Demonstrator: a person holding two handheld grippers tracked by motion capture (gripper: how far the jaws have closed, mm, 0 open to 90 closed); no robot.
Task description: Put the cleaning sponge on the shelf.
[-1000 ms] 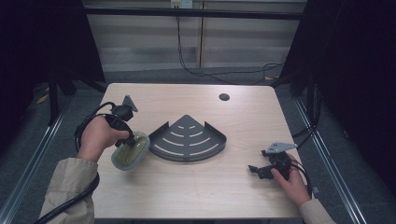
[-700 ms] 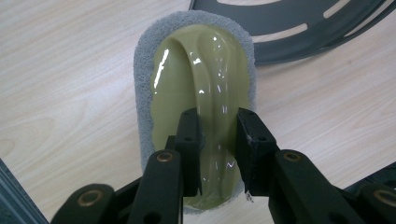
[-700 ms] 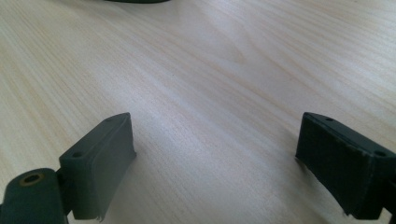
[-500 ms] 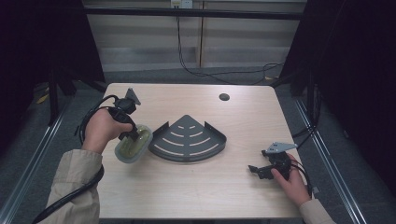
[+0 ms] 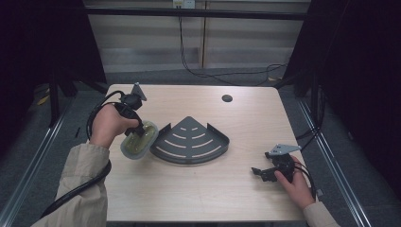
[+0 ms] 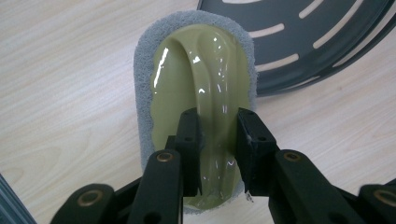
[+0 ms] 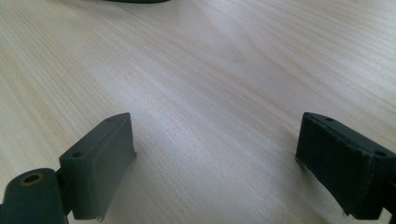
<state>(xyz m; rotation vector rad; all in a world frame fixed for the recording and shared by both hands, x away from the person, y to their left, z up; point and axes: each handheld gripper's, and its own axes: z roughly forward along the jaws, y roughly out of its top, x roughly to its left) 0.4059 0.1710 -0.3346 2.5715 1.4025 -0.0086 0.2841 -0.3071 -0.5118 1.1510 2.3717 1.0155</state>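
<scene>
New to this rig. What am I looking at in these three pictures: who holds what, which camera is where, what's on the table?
No robot arm here: a person sits at a wooden table with a hand-held two-jaw gripper in each hand.

The wide picture comes from a fixed camera above the person's side, looking forward and down. The two close-ups come from cameras mounted on the grippers, looking along their black jaws.

The left gripper is shut on the raised handle of a green scrubbing pad with a grey scouring layer underneath; from above it is beside the rack's left edge.

On the table lies a dark fan-shaped corner rack with slots, plus a small dark round spot near the far edge.

The right gripper rests low at the table's right, jaws wide open, holding nothing.
</scene>
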